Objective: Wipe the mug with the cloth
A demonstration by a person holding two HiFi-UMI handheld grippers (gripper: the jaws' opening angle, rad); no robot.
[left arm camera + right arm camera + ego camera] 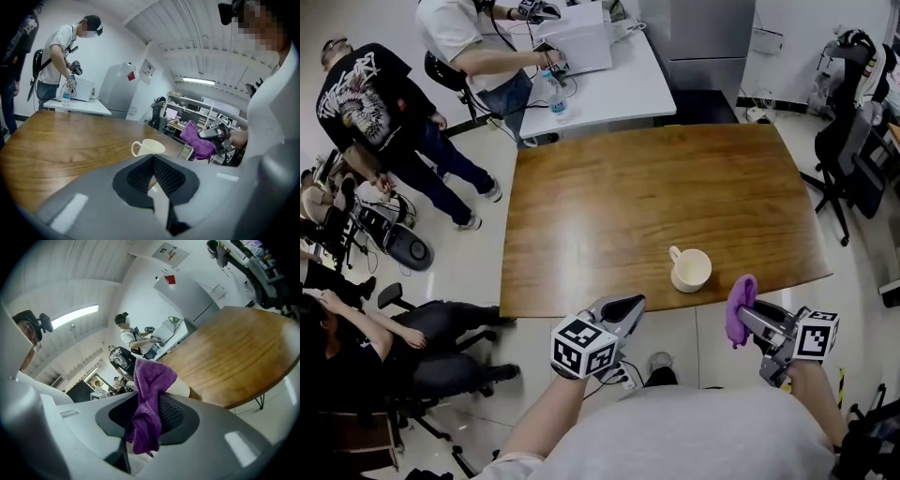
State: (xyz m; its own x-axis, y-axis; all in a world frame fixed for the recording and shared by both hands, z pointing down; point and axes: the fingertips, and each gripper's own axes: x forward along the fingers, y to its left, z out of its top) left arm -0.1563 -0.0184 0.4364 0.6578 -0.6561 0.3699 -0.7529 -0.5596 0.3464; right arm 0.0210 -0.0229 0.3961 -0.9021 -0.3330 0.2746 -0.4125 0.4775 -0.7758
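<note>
A cream mug (691, 269) stands upright near the front edge of the wooden table (609, 197), its handle to the left. My right gripper (743, 319) is shut on a purple cloth (739, 308), held off the table's front right edge, a little right of the mug. In the right gripper view the cloth (149, 401) hangs between the jaws and hides most of the mug (180, 389). My left gripper (626, 306) is shut and empty, just off the front edge, left of the mug. The left gripper view shows the mug (147, 147) ahead and the cloth (198, 139) to the right.
A white table (600, 80) with a laptop and a water bottle (557, 101) stands behind the wooden one. Several people are at the left, one seated by the table's front left corner. Office chairs (848, 155) stand at the right.
</note>
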